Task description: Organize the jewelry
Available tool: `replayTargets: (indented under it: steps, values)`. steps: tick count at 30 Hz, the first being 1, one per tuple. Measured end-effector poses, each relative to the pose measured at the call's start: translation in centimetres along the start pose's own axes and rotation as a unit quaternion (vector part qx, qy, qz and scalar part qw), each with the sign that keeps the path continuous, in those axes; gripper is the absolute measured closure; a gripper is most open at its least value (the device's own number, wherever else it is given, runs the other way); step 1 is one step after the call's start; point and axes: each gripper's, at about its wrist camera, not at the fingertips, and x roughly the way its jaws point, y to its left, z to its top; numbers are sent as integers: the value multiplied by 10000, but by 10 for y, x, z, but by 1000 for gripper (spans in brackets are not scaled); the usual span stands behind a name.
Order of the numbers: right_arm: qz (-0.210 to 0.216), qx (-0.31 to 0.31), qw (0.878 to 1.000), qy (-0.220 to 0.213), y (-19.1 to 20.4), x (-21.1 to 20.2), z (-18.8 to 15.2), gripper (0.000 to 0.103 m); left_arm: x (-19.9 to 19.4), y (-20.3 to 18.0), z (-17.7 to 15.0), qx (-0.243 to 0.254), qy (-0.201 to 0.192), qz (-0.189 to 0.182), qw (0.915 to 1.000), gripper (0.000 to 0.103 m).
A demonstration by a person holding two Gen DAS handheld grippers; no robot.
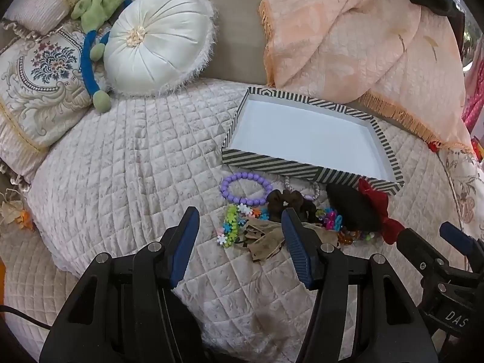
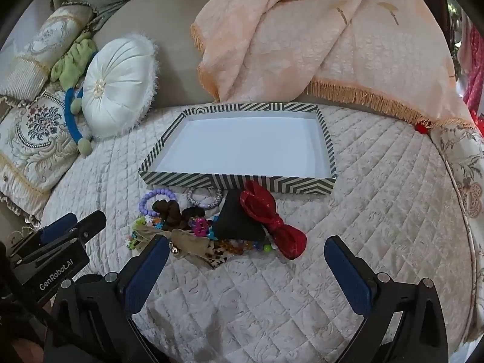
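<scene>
Surroundings: one round white cushion [image 2: 116, 87], one floral embroidered pillow [image 1: 39, 81], one green-and-blue plush toy [image 1: 96, 24], one peach fringed throw [image 2: 317, 45], all along the back edge of the quilted cream bedspread [image 2: 378, 196].

Container: one striped tray [image 2: 236, 181], white inside, nothing in it.

Jewelry pile: lies on the quilt just in front of the tray's near wall, partly against it.
- one purple bead bracelet [image 1: 245, 188]
- one pale beaded bracelet [image 2: 203, 197], half hidden behind the pile
- one brown scrunchie [image 2: 169, 211]
- one black fabric piece [image 2: 237, 220]
- one red bow [image 2: 272, 222]
- one beige ribbon bow [image 2: 187, 242]
- small coloured flower clips [image 1: 231, 225] and beads, tangled; number cannot be made out.

Tools: left gripper [image 1: 240, 242], jaws spread, empty, beside the pile's near left edge. Right gripper [image 2: 246, 257], jaws spread wide, empty, short of the pile.
</scene>
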Motion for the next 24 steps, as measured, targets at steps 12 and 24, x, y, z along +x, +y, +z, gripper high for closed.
replayTargets:
  steps: [12,24]
  values:
    - [-21,-103,9999,-11,3,1,-3,1,1,-1,-2,-3,19,-14,10000,46]
    - [22,-79,10000,7,2,0,-2,1,2,-2,-5,-6,32,-17,10000,46]
